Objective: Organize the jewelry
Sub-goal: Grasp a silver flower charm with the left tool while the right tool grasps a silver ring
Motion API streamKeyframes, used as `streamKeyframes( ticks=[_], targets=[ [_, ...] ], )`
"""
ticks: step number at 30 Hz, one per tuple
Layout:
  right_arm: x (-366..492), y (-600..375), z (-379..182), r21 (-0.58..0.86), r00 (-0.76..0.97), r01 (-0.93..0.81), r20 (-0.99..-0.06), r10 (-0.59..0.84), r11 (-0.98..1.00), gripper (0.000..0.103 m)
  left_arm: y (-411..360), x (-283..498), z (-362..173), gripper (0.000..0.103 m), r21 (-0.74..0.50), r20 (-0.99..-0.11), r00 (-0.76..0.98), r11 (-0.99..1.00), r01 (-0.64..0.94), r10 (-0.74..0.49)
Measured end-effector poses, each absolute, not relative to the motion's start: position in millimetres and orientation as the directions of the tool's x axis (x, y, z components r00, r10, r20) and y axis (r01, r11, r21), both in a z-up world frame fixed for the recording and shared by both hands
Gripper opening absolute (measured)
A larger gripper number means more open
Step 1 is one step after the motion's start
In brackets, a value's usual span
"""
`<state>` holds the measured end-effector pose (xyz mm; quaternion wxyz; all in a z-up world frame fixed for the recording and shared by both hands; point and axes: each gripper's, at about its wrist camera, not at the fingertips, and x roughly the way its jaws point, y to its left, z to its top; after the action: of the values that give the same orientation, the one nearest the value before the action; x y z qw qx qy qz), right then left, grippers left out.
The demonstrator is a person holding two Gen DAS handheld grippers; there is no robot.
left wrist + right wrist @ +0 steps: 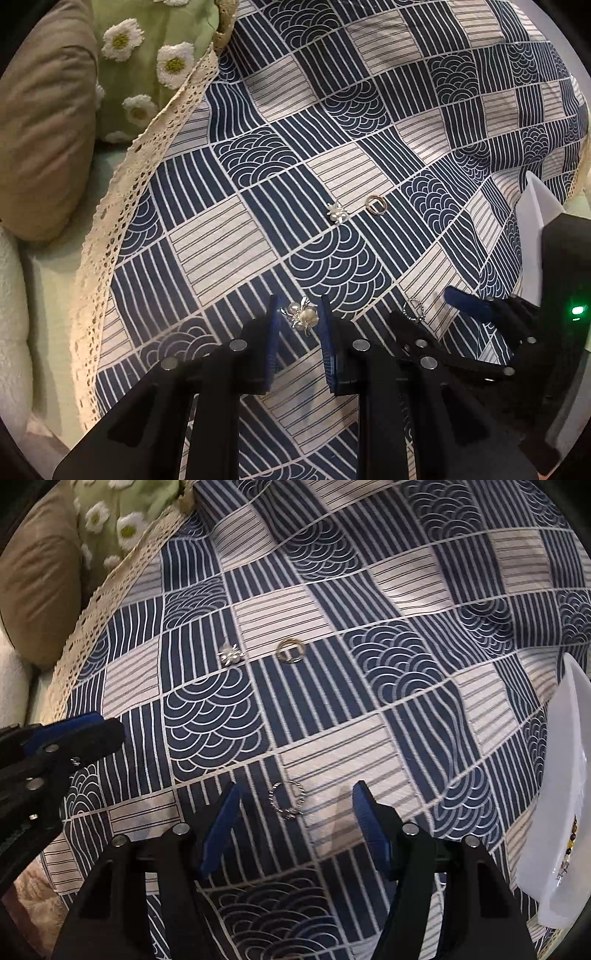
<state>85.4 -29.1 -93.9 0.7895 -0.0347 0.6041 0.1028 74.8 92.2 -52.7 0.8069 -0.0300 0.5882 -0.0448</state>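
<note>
Left claw pinching pearl brooch; right claw spread around twisted ring.

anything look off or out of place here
Nothing damaged or spilled. Three pieces lie loose on the patterned cloth rather than in the white dish: a silver flower piece, a gold ring and a twisted silver ring. The left gripper holds a pearl piece.
</note>
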Motion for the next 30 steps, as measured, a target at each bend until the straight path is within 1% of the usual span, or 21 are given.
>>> streamKeyframes(
  ticks=[1,4,6,8,9,13,17,20,24,27,30],
  targets=[
    [85.9,-27.7,-97.0,0.061,0.240,-0.206,-0.964,0.111,0.977,0.052,92.5,76.0,-52.6,0.019,-0.102,-0.946,0.306,0.994,0.035,-0.108],
    [85.4,-25.1,-98.5,0.046,0.246,-0.220,-0.964,0.102,0.974,0.052,94.5,76.7,-49.7,0.019,-0.111,-0.945,0.306,0.993,0.028,-0.114],
    [86.2,-25.4,-98.1,0.059,0.243,-0.221,-0.963,0.114,0.973,0.042,96.0,76.9,-48.5,0.019,-0.114,-0.945,0.306,0.993,0.027,-0.117],
    [87.6,-27.5,-97.5,0.072,0.240,-0.213,-0.963,0.123,0.974,0.025,95.3,77.1,-47.8,0.019,-0.115,-0.945,0.305,0.993,0.028,-0.118],
    [88.3,-29.2,-96.8,0.079,0.238,-0.206,-0.963,0.129,0.975,0.021,94.4,77.1,-47.8,0.019,-0.114,-0.945,0.304,0.993,0.030,-0.118],
    [89.5,-37.3,-89.5,0.120,0.244,-0.175,-0.956,0.161,0.977,0.021,90.8,78.1,-47.1,0.019,-0.117,-0.946,0.300,0.992,0.037,-0.123],
    [86.2,-56.7,-57.1,0.134,0.298,-0.149,-0.939,0.174,0.980,0.021,81.2,80.1,-35.5,0.019,-0.142,-0.938,0.312,0.989,0.049,-0.150],
    [79.2,-86.6,-25.0,0.155,0.346,-0.111,-0.920,0.184,0.982,0.021,57.6,82.3,-15.6,0.019,-0.184,-0.922,0.331,0.979,0.084,-0.202],
    [63.8,-144.2,11.6,0.127,0.416,-0.026,-0.900,0.126,0.992,0.021,12.0,84.0,10.1,0.019,-0.237,-0.894,0.350,0.958,0.163,-0.280],
    [54.5,-196.6,21.5,0.117,0.437,0.054,-0.896,0.081,0.992,0.021,-33.5,78.4,15.1,0.019,-0.257,-0.883,0.337,0.937,0.235,-0.326],
    [42.2,-247.2,20.4,0.102,0.438,0.136,-0.898,0.033,0.985,0.021,-80.0,72.8,10.2,0.019,-0.255,-0.884,0.313,0.919,0.301,-0.348]
  ],
)
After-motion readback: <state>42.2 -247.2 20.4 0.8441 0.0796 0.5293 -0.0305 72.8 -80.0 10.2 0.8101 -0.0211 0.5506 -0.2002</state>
